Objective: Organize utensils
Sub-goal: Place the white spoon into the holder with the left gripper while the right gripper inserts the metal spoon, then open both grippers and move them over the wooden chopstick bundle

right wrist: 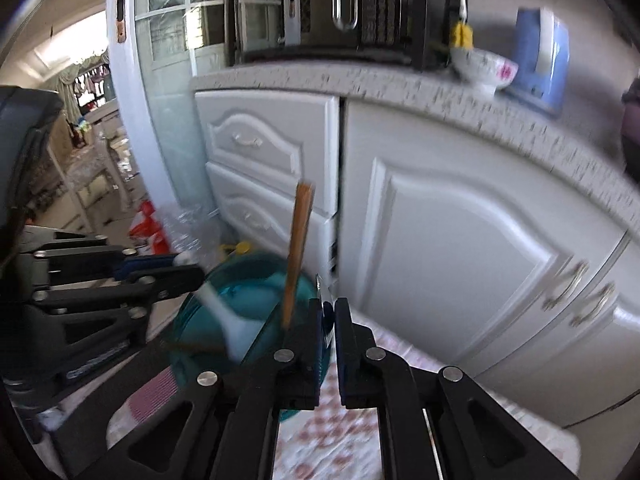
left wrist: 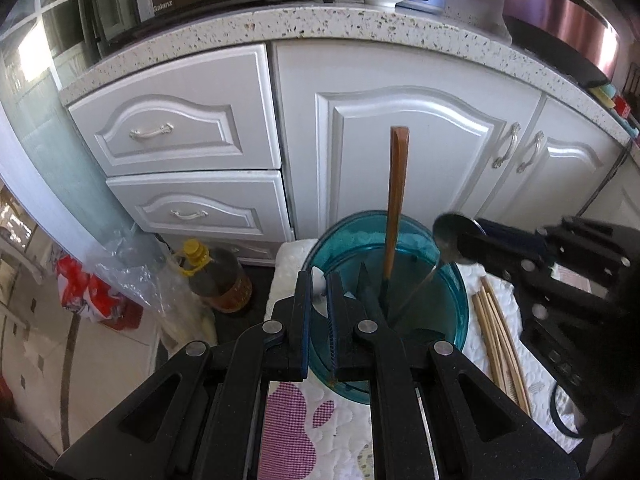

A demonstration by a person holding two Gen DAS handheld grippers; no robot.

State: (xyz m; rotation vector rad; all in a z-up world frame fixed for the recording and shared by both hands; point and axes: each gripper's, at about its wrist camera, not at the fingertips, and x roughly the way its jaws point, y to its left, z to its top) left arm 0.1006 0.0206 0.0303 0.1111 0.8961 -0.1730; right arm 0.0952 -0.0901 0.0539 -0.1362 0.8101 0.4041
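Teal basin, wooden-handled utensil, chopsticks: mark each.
teal basin point(left wrist: 460, 300), left wrist view, right rim
wooden-handled utensil point(left wrist: 398, 184), left wrist view, mid handle
chopsticks point(left wrist: 500, 340), left wrist view, middle of the bundle

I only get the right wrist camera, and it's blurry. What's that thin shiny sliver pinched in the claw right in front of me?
Observer: A metal spoon. The left wrist view shows its round end at the right claw, with its thin handle slanting down into the teal bowl.
Operator: Is anything lying outside that bowl?
Observer: Yes, a bundle of wooden chopsticks lies on the quilted mat, right of the bowl.
Operator: And the yellow blob behind the bowl?
Observer: That's the cap of an oil bottle, standing just left of the mat.
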